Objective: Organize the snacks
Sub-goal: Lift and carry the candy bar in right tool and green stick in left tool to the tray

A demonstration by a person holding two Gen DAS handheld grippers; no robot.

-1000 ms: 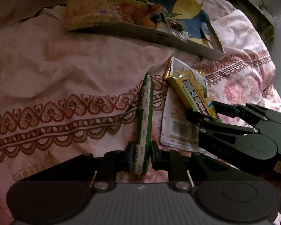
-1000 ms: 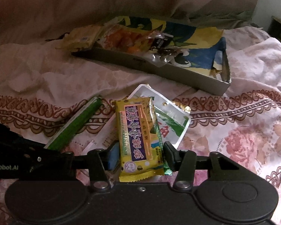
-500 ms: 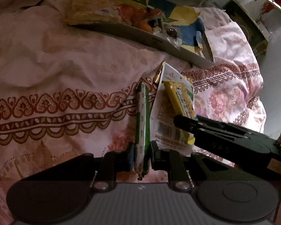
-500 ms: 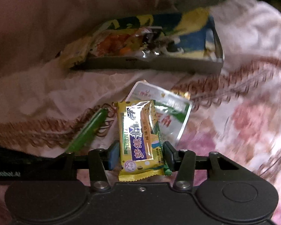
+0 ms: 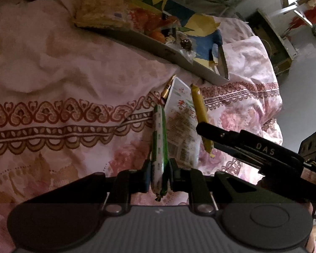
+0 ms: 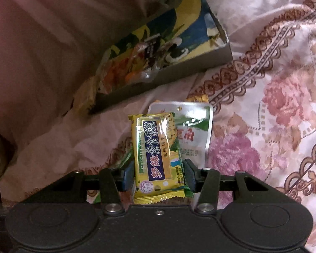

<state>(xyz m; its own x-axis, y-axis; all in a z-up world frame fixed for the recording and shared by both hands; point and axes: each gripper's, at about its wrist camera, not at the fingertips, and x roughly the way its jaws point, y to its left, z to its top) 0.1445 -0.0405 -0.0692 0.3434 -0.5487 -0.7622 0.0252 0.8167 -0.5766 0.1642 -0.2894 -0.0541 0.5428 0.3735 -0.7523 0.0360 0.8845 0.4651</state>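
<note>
My left gripper (image 5: 159, 175) is shut on a green-and-white stick snack (image 5: 159, 139), gripped near its lower end, the rest pointing away over the bed. My right gripper (image 6: 155, 177) is shut on a yellow biscuit packet (image 6: 153, 154) with a dark blue label. In the left wrist view the right gripper (image 5: 204, 133) comes in from the right, and its yellow biscuit packet (image 5: 200, 111) shows edge-on. A white-and-silver snack packet (image 6: 193, 130) lies flat on the bedspread under both, also the white packet (image 5: 181, 126) beside the green stick.
A shallow grey box (image 5: 179, 55) with a colourful lining lies farther back on the floral pink bedspread (image 5: 52, 80). It holds several snacks, among them a pale wafer pack (image 5: 103, 14). The same box (image 6: 168, 73) leans against a pink pillow (image 6: 42, 42).
The right gripper has rolled and moved sideways with the yellow packet, which now shows edge-on in the left view. The left gripper has tilted a little, still holding the green stick.
</note>
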